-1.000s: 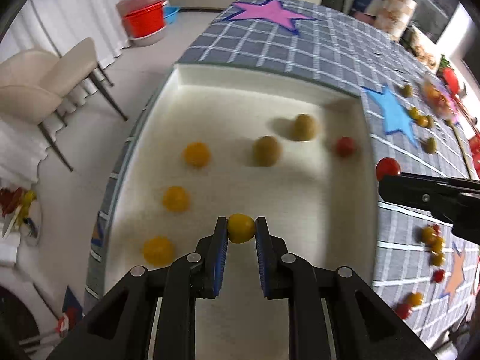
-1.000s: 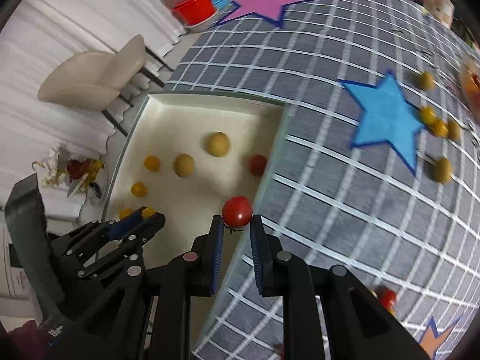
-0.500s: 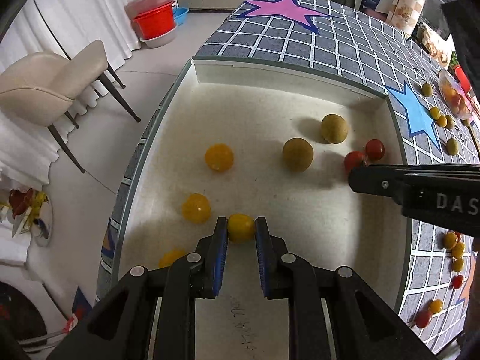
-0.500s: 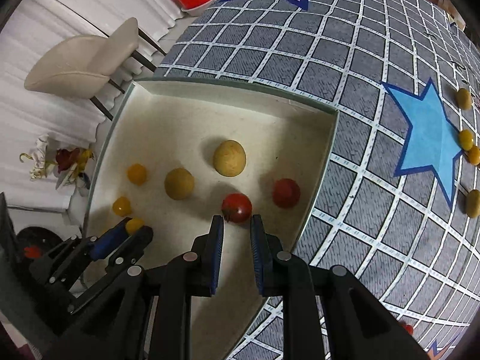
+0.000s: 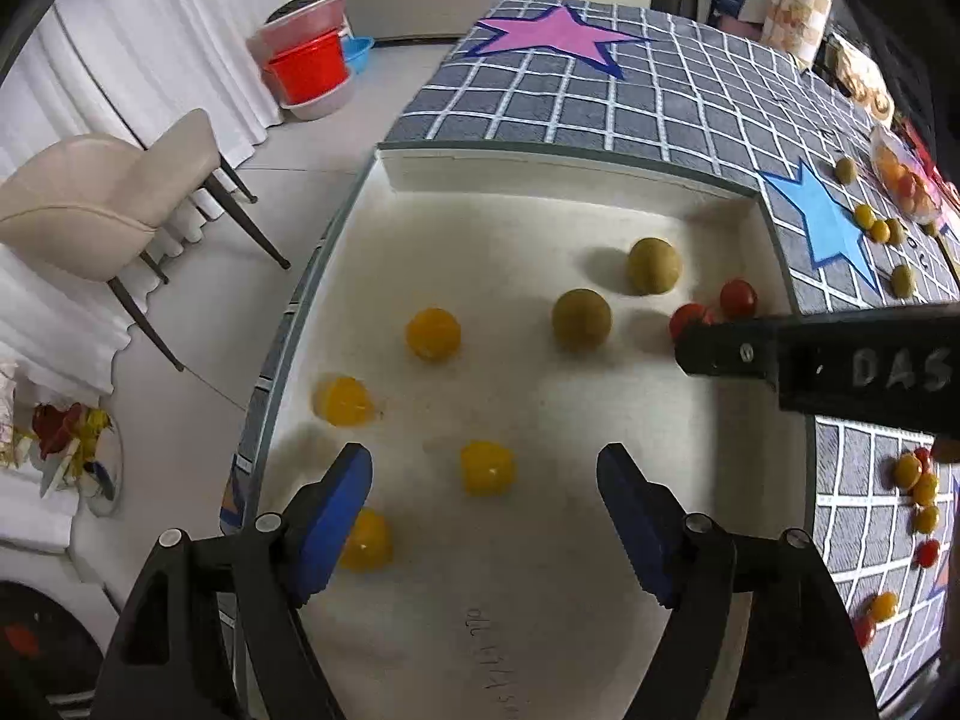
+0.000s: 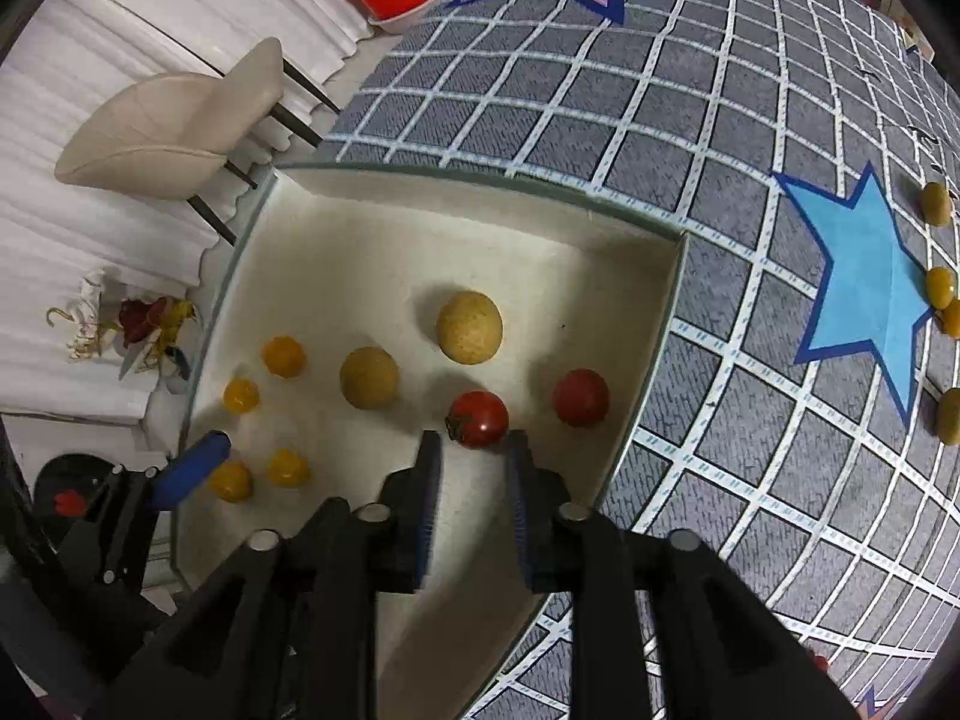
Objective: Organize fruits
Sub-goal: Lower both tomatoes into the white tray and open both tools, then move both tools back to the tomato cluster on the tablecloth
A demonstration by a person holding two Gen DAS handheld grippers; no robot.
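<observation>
A white tray holds several yellow fruits, two tan-green round fruits and two red tomatoes. My left gripper is open over the tray's near left part, with a yellow fruit lying free between its fingers. My right gripper is open just behind a red tomato that rests on the tray floor; a second tomato lies to its right. In the left wrist view the right gripper's finger partly hides the tomatoes.
The tray sits on a grey checked cloth with a blue star and a pink star. More small fruits lie on the cloth to the right. A beige chair and red tubs stand beyond the table's left edge.
My left gripper has opened and let the yellow fruit down onto the tray. My right gripper has opened and let go of the red tomato, which now rests on the tray floor.
</observation>
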